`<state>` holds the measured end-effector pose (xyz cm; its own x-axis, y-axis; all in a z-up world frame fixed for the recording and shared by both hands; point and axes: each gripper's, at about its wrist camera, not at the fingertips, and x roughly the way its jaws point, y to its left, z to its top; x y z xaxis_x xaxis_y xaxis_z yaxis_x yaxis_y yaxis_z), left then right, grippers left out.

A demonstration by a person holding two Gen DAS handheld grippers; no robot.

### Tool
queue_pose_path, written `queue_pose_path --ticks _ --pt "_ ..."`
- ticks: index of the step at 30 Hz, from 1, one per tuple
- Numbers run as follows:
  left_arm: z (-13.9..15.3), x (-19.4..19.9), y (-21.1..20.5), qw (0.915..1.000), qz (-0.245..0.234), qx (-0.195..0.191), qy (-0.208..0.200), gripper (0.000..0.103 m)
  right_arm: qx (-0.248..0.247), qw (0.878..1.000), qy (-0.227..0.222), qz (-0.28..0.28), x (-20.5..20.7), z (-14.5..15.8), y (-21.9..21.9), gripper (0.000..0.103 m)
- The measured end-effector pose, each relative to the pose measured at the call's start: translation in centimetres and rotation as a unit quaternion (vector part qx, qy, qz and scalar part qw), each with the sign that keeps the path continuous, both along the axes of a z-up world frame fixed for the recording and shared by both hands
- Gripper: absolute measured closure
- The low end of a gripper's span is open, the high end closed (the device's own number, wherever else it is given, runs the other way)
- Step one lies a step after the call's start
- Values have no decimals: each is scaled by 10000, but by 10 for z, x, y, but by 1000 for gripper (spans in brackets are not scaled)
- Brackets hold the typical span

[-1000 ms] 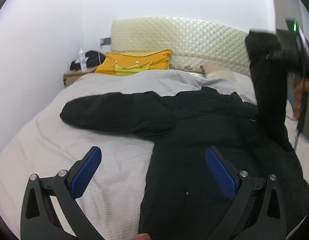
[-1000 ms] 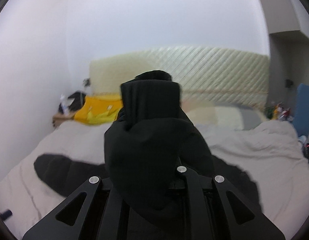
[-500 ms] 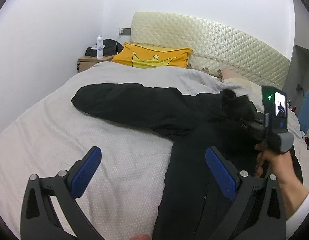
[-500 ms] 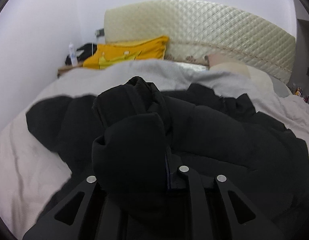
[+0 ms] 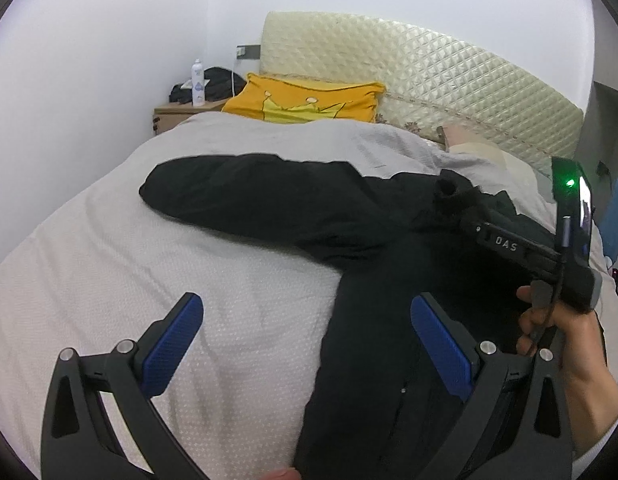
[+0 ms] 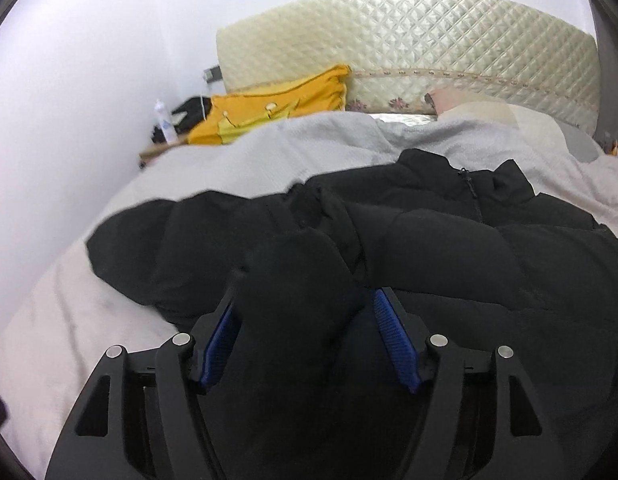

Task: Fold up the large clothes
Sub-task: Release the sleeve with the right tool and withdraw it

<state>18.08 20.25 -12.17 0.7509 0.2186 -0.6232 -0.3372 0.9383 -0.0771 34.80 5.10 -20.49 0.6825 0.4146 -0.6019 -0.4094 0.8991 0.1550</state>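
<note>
A large black puffer jacket (image 5: 389,280) lies spread on the bed, one sleeve (image 5: 237,192) stretched out to the left. My left gripper (image 5: 305,344) is open and empty, hovering over the jacket's left edge and the sheet. My right gripper (image 6: 305,320) has its jaws open, with the other sleeve's cuff (image 6: 297,280) lying loosely between the blue pads over the jacket body (image 6: 489,256). In the left wrist view the right gripper (image 5: 461,208) rests on the jacket near the collar, held by a hand (image 5: 557,332).
The bed has a light grey-white cover (image 5: 129,280), a yellow pillow (image 5: 305,98) and a quilted cream headboard (image 5: 429,68). A bedside table (image 5: 177,114) with a bottle (image 5: 197,84) stands at the far left against the wall.
My right gripper brought the held sleeve down from high in the air onto the jacket body, then opened its jaws. The left gripper stayed open and shifted slightly.
</note>
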Motion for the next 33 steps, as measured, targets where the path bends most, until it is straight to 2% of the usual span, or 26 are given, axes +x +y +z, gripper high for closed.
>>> queue_pose_path --ticks 4,11,17,20,24,28,33 --pt "6 -4 -11 9993 46 373 -91 0 101 9997 -223 51 -18 31 -13 33" --pt "29 -12 -24 9993 -215 101 -285 0 -33 9983 -579 -21 -46 82 -39 33" --pt "48 -21 -54 9970 -543 179 -525 0 216 9950 -931 -282 -80 123 -80 33" --pt "53 -23 -67 9959 -704 118 -555 0 251 9936 -1024 -398 -97 128 -98 33" --pt "60 -31 -84 9937 -892 163 -659 0 1 9910 -1214 -563 -124 130 -120 33" --pt "64 -40 -98 9916 -1043 201 -734 0 244 9933 -985 -546 -155 128 -143 33" --pt "71 -48 -109 9894 -1228 123 -767 0 282 9910 -1164 -604 -199 132 -165 33"
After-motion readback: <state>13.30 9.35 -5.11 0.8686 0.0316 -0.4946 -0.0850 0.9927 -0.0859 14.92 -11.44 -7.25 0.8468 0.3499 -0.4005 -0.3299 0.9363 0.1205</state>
